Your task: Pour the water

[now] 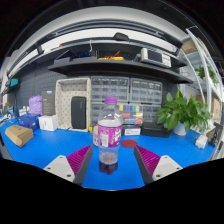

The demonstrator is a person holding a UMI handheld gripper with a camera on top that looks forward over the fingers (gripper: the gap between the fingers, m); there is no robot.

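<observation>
A clear plastic bottle (108, 142) with a purple and white label and a pale cap stands upright on the blue table (170, 150). It holds some dark liquid at its base. The bottle is between the fingers of my gripper (111, 155), which is open. The left pink pad (78, 158) lies close to the bottle, and a clear gap shows at the right pad (147, 156). A small red round thing (127, 143) lies on the table just behind the bottle, to its right.
A leafy green plant (186, 112) stands at the far right. Far left are a brown bag-like thing (18, 135), a white box (48, 122) and a purple container (35, 104). A beige cabinet (72, 105) and a dark shelf (115, 65) stand behind.
</observation>
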